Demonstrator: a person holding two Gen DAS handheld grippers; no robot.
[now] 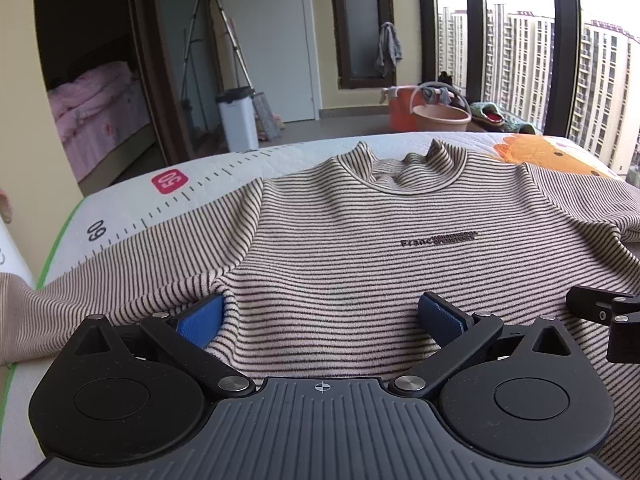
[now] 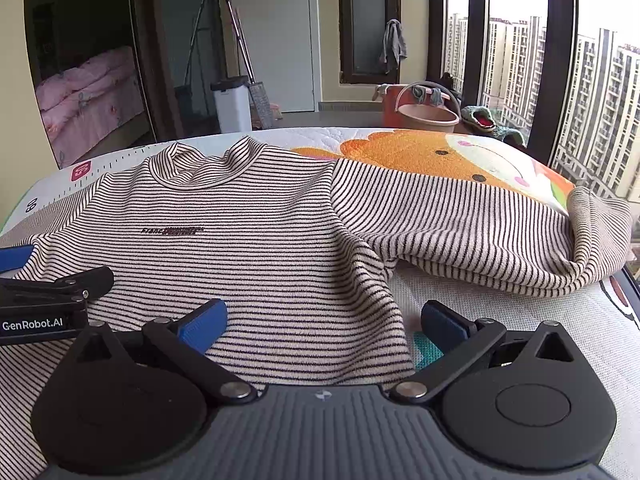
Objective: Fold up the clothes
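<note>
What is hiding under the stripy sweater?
Under the beige black-striped sweater lies a white quilted mat with an orange cartoon animal. The rest of the picture is covered.

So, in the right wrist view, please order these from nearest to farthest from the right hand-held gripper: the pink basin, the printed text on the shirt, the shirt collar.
From the right hand-held gripper:
1. Printed text, on the shirt chest, left of centre.
2. Shirt collar, at the shirt's far edge, left.
3. Pink basin, on the floor beyond the mat, right.

The cream, dark-striped knit sweater lies flat on the quilted cartoon-print mat, collar farthest away — one sleeve spread to each side. Both wide-open grippers, left gripper and right gripper, sit side by side at its near hem.
</note>
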